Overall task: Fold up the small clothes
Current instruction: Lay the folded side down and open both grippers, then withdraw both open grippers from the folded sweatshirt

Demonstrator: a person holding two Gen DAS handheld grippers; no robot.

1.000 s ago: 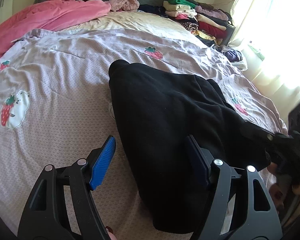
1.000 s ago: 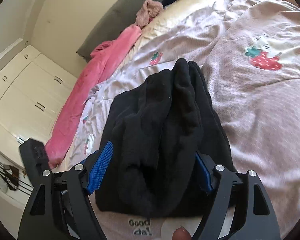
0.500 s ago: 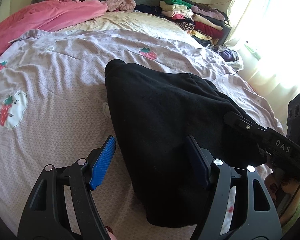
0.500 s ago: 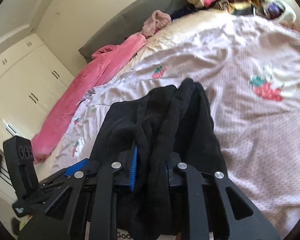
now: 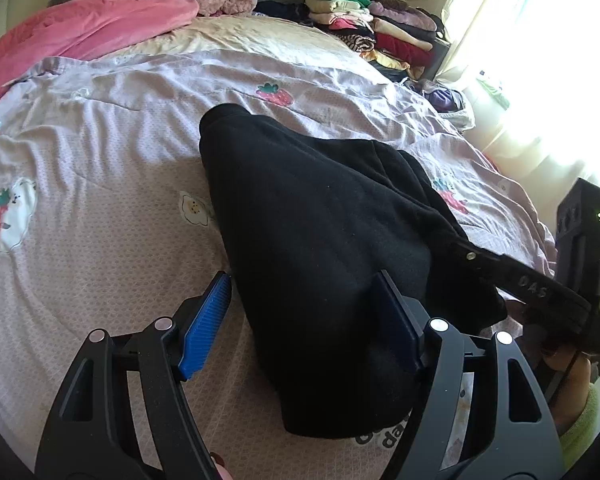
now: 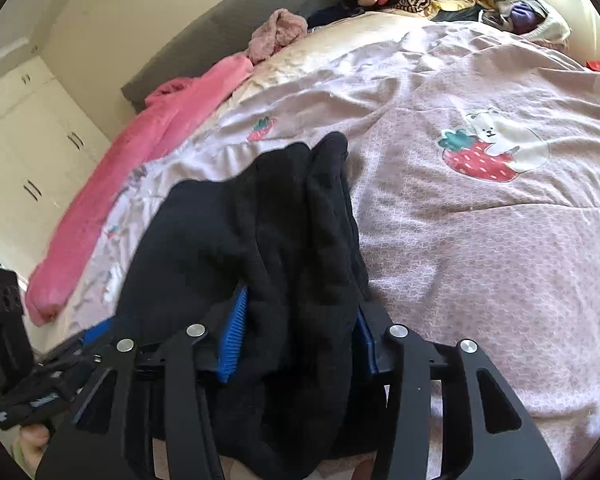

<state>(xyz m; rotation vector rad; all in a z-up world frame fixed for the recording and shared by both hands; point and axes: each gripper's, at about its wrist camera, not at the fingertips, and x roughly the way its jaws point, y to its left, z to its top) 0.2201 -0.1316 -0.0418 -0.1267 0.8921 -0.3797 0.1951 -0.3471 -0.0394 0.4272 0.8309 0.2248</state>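
Between right tool point(image 6: 296, 336) pads, black garment point(image 6: 284, 220) bunched; near hem hidden.

The left wrist view looks forward and down between the left gripper point(image 5: 304, 316), close above a black garment point(image 5: 320, 232) on a lilac strawberry-print bedspread point(image 5: 100, 208), facing the headboard end and a stack of folded clothes point(image 5: 372, 28) ahead to its right. The right wrist view sits closer, the right gripper point(image 6: 296, 332) pressed into the same garment point(image 6: 268, 232). Both share the garment, bedspread point(image 6: 480, 240), pink blanket point(image 5: 80, 36) and clothes stack, and each sees the other gripper at its edge.
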